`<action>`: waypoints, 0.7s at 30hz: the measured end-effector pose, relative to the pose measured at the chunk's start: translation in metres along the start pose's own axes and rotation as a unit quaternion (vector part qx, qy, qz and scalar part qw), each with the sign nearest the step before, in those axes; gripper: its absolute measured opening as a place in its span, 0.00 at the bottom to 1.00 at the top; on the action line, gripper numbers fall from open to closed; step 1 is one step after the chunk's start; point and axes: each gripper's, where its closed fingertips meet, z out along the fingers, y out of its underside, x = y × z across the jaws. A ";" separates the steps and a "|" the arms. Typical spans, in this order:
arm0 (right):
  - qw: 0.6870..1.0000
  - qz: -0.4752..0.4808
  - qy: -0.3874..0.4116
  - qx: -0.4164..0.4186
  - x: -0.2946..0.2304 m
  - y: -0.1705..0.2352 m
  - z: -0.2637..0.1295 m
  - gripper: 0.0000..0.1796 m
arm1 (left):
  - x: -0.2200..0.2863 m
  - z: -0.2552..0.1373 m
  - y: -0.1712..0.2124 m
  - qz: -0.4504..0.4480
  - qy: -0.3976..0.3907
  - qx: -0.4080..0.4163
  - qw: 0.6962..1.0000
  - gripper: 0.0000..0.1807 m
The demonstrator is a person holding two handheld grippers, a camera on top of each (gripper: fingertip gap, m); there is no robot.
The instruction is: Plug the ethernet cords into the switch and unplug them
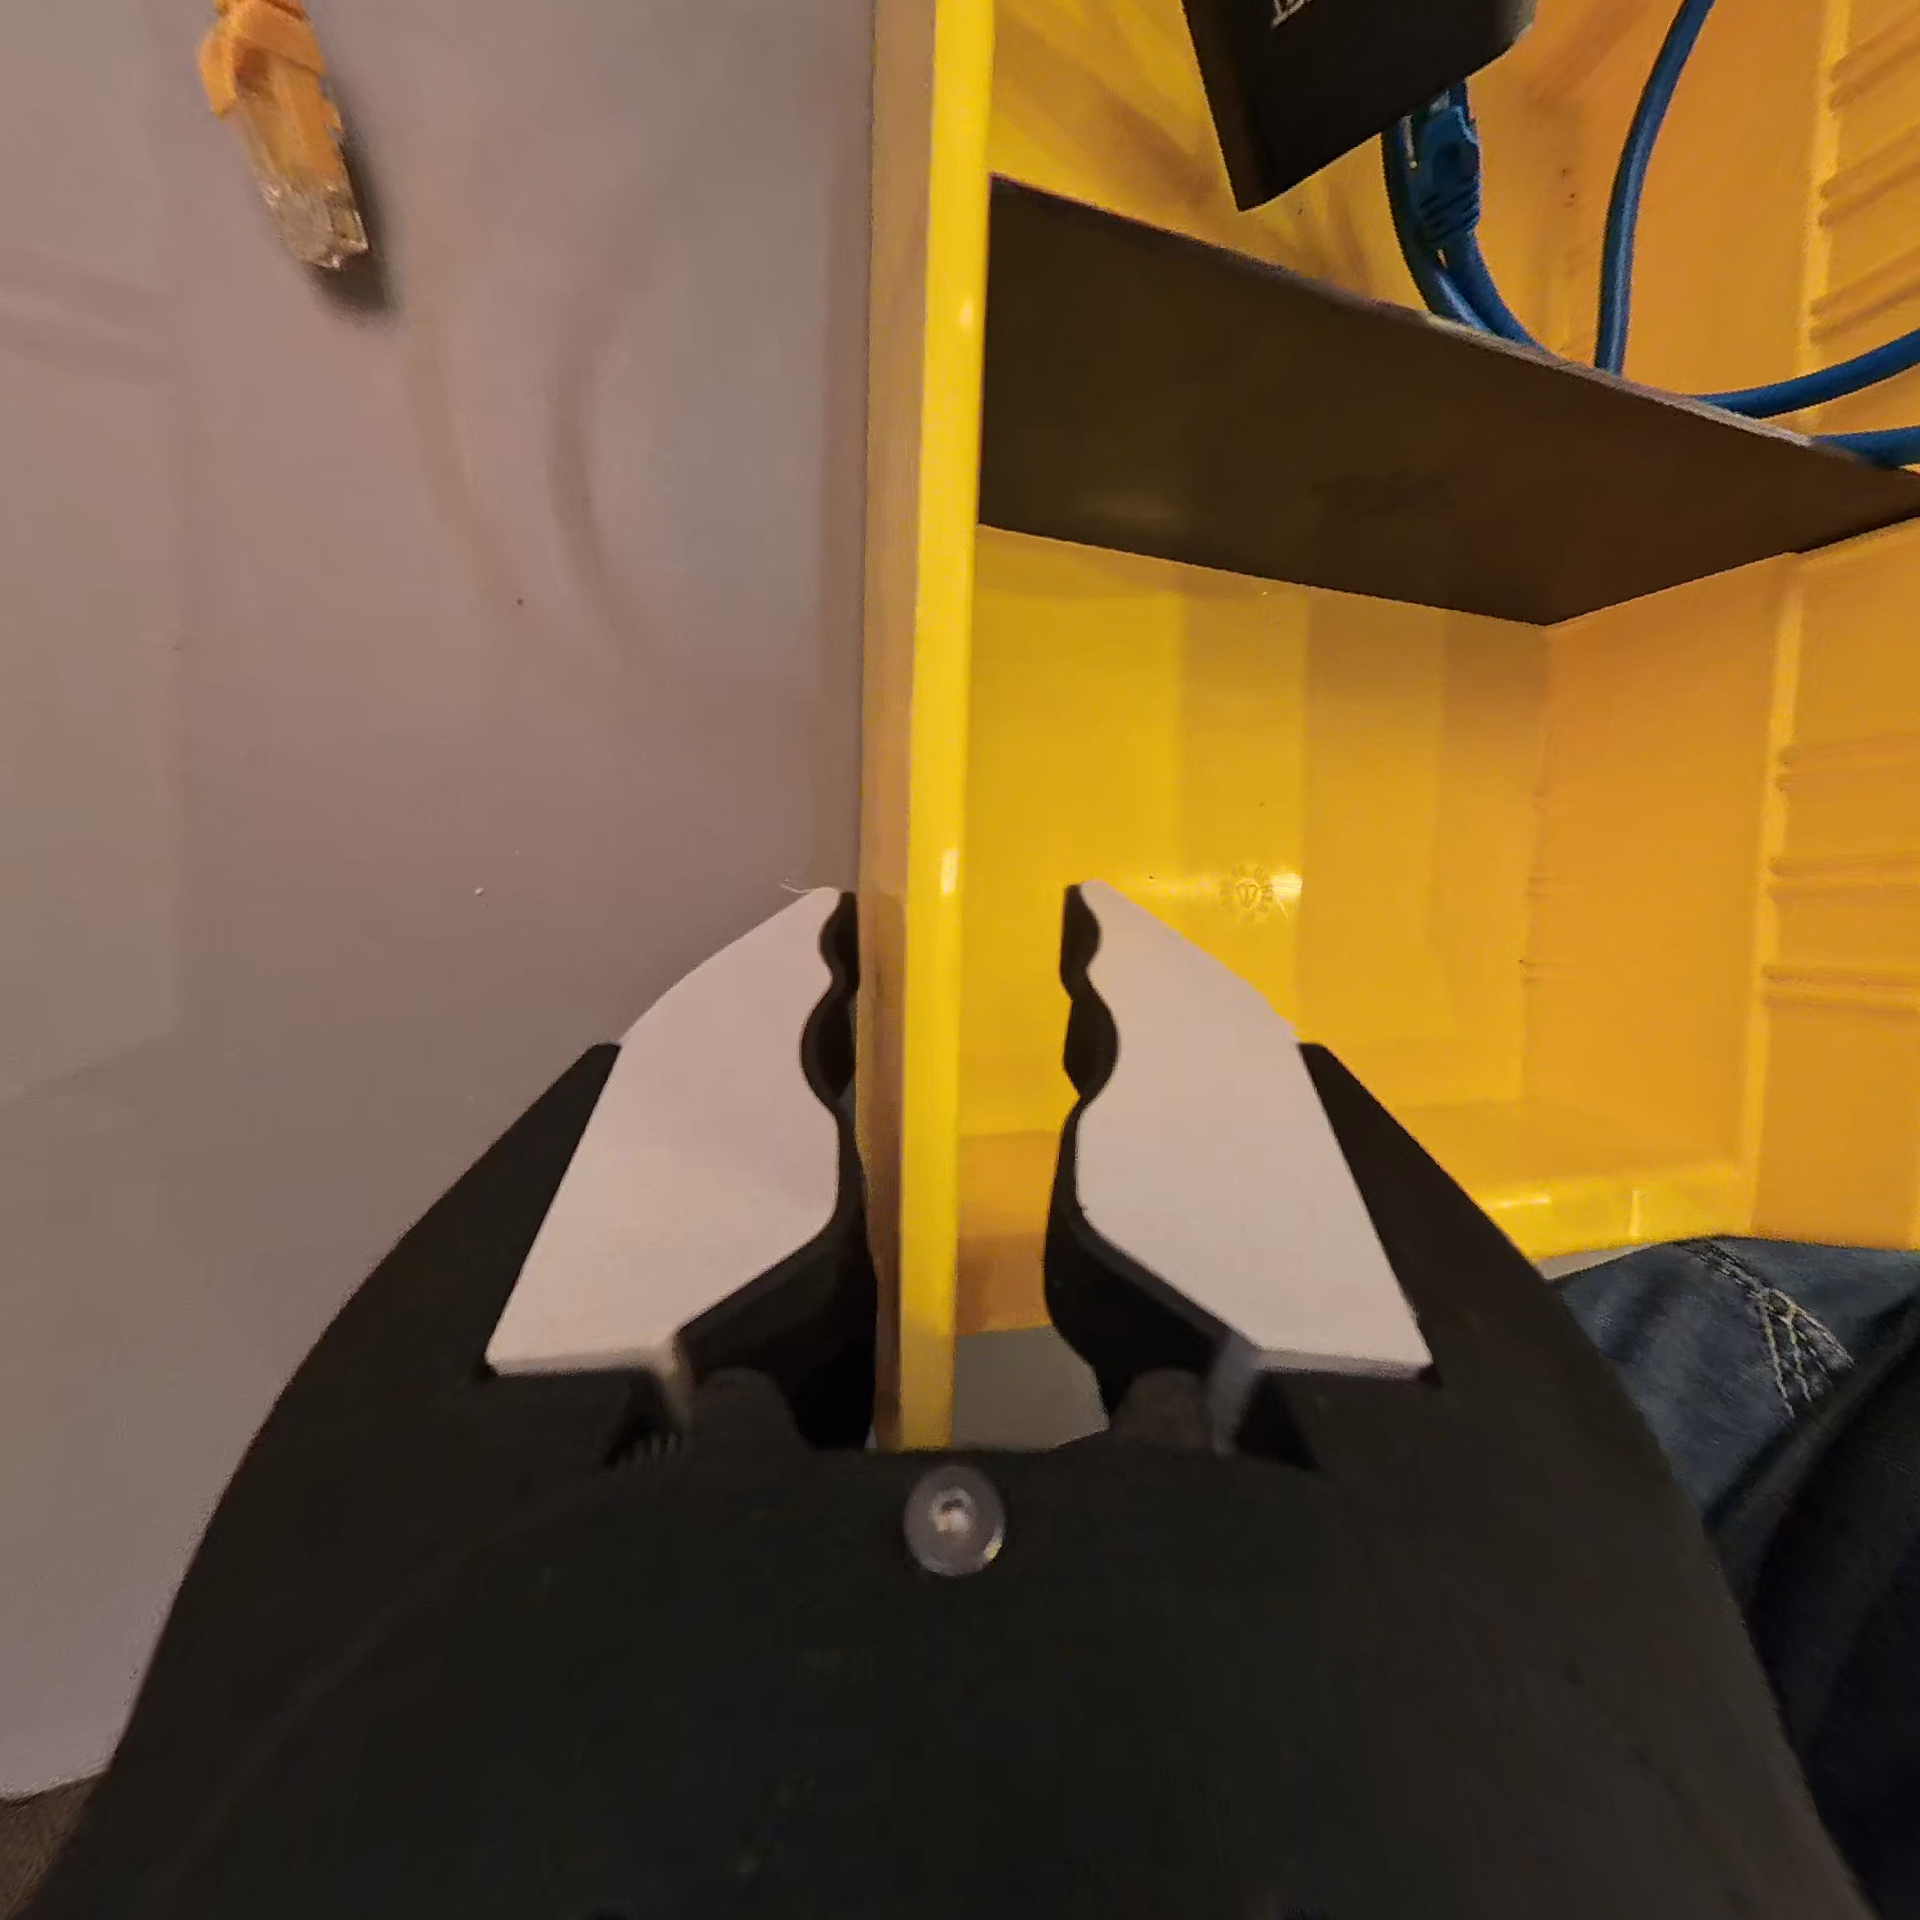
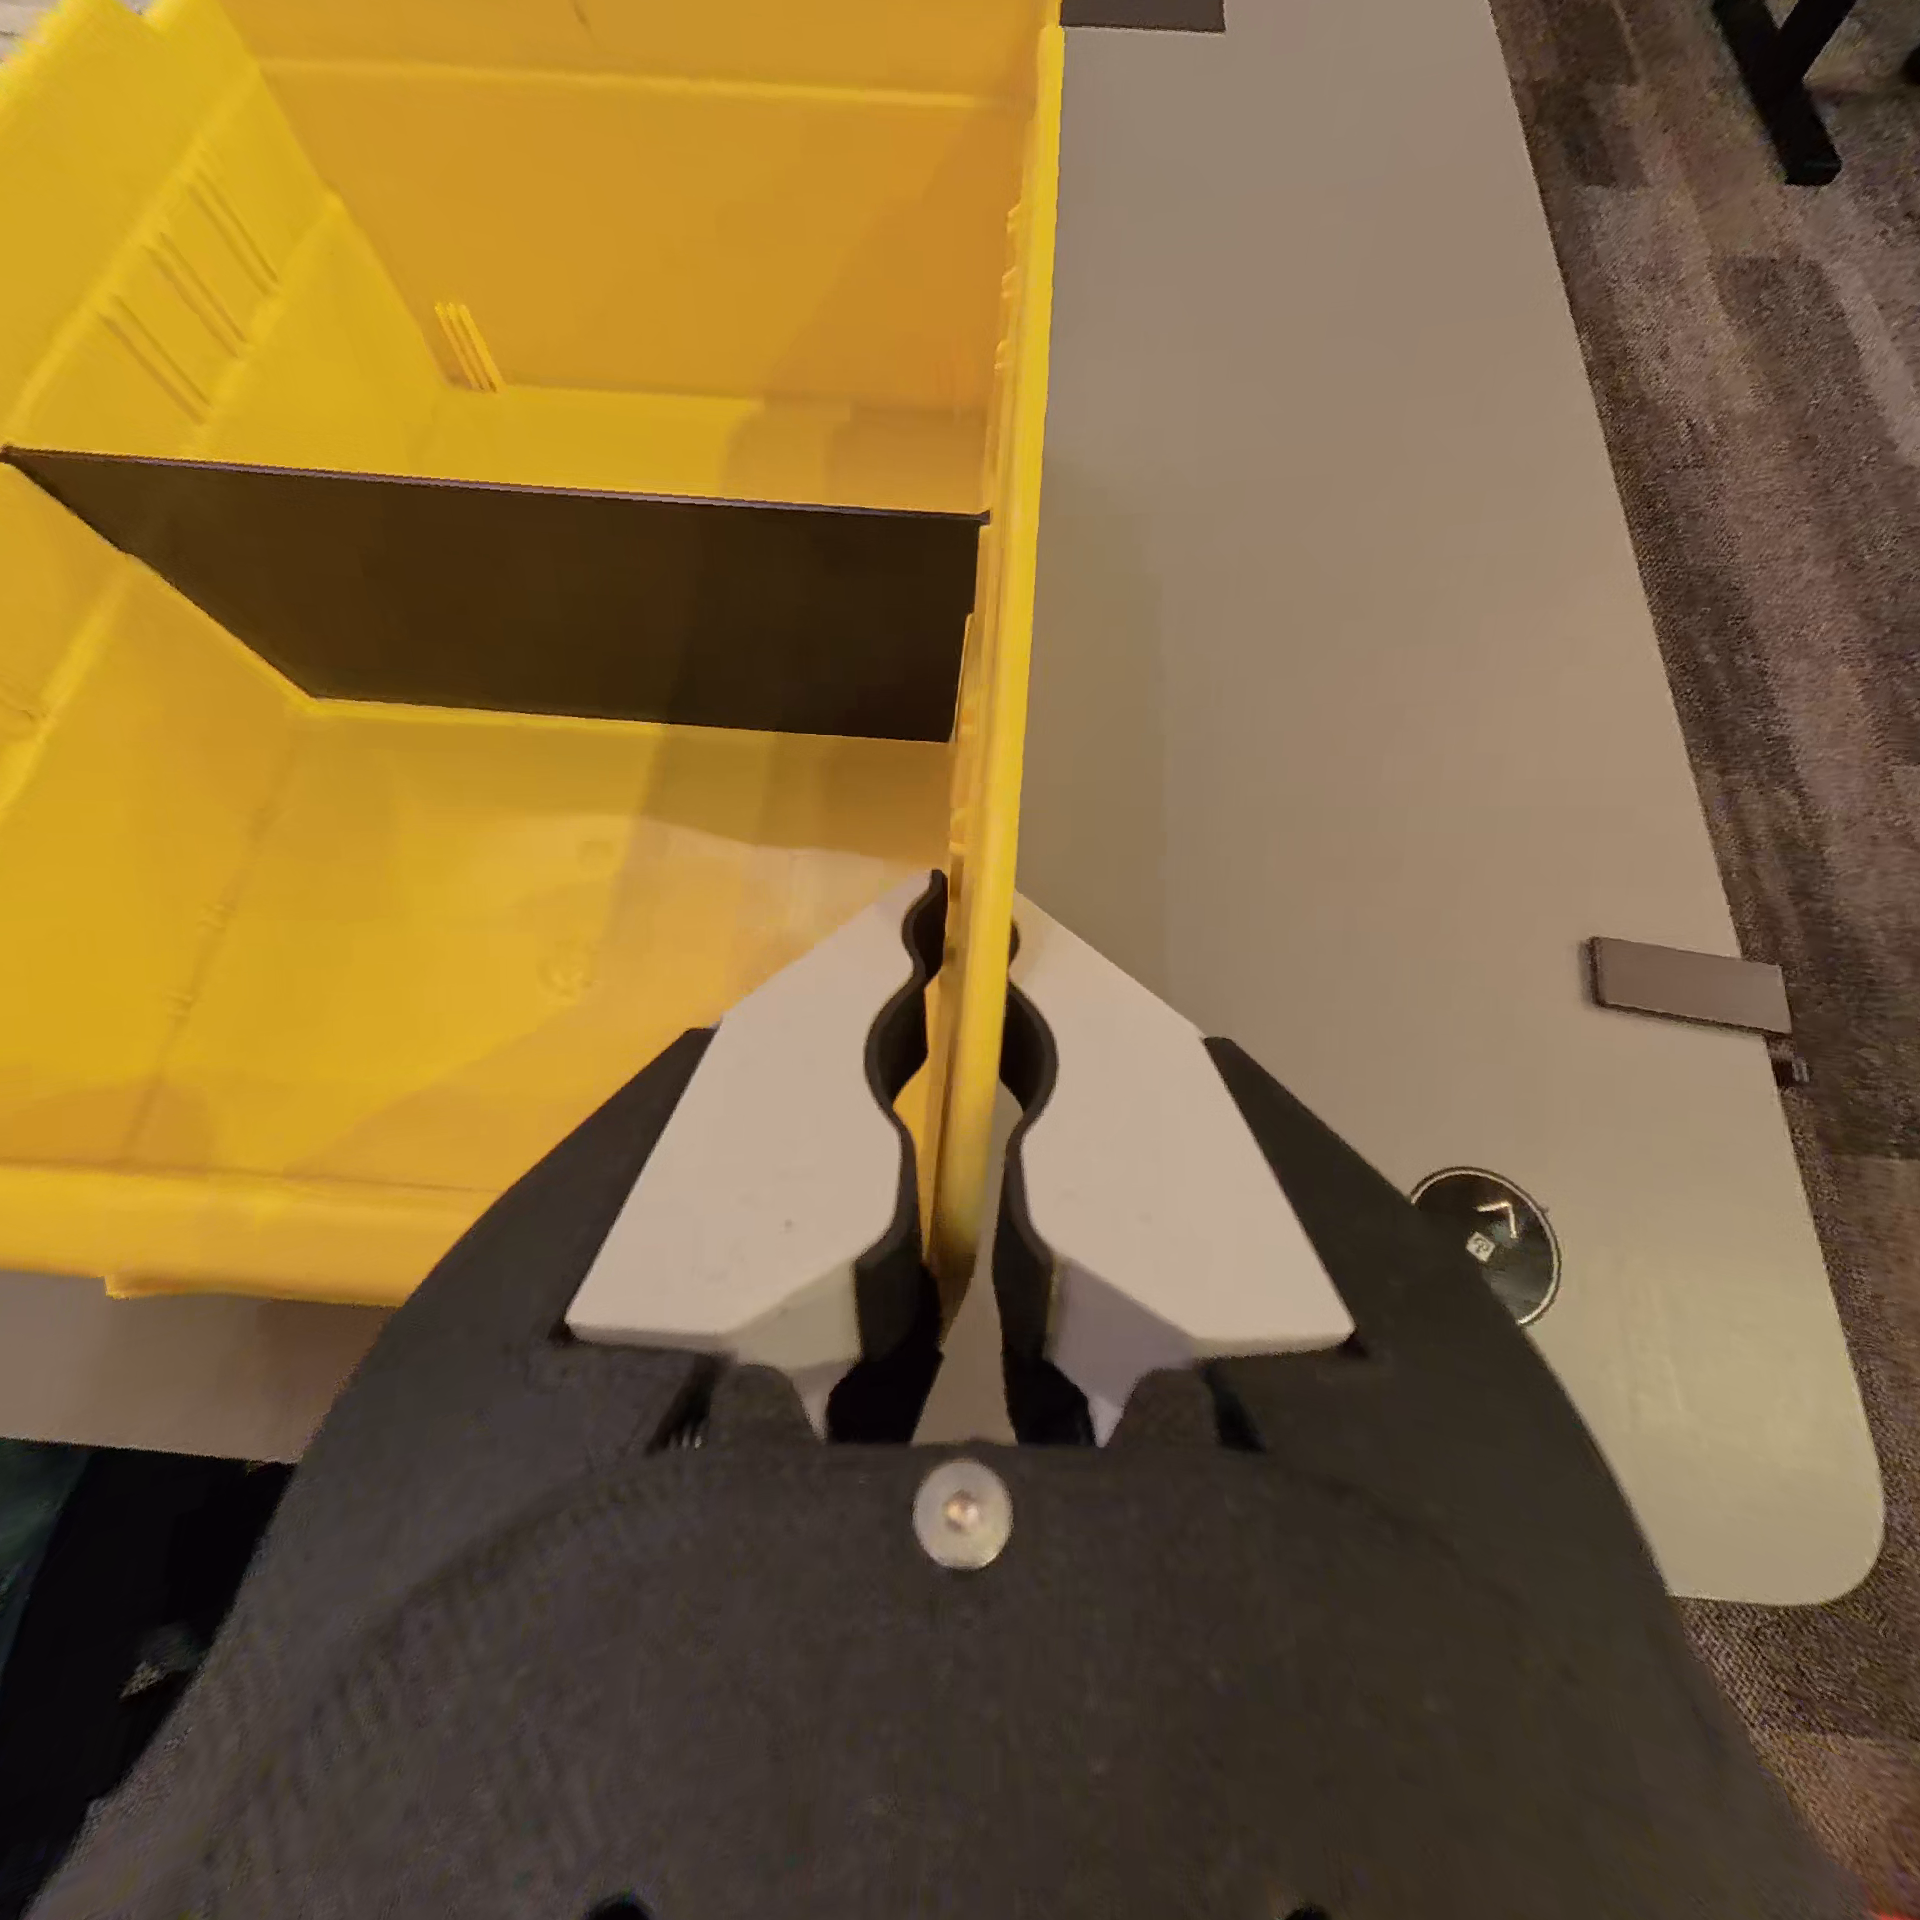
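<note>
Fingers [image 2: 1091, 997] astride yellow bin [image 2: 623, 260] walls

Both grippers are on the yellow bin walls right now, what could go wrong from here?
1. The left gripper straddles the yellow bin wall with a gap on one side, while the right gripper pinches its wall; a lift might tilt the bin.
2. A tilt might slide the black switch and blue cable.
3. The orange plug outside might snag.

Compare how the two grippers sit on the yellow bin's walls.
The left gripper straddles its wall of the bin with jaws apart, a gap on the inner side. The right gripper is shut tight on the opposite wall. Both straddle a wall near the bin's front end.
</note>
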 end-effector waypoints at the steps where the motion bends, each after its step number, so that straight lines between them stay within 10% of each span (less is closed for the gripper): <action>1: 1.000 0.001 -0.001 0.000 0.000 -0.001 0.001 0.02 | 0.002 0.001 0.000 -0.005 0.010 0.000 1.000 0.19; 21: 1.000 -0.009 0.009 0.007 0.004 0.000 -0.010 0.02 | 0.004 -0.029 -0.011 0.024 0.013 0.074 0.997 0.16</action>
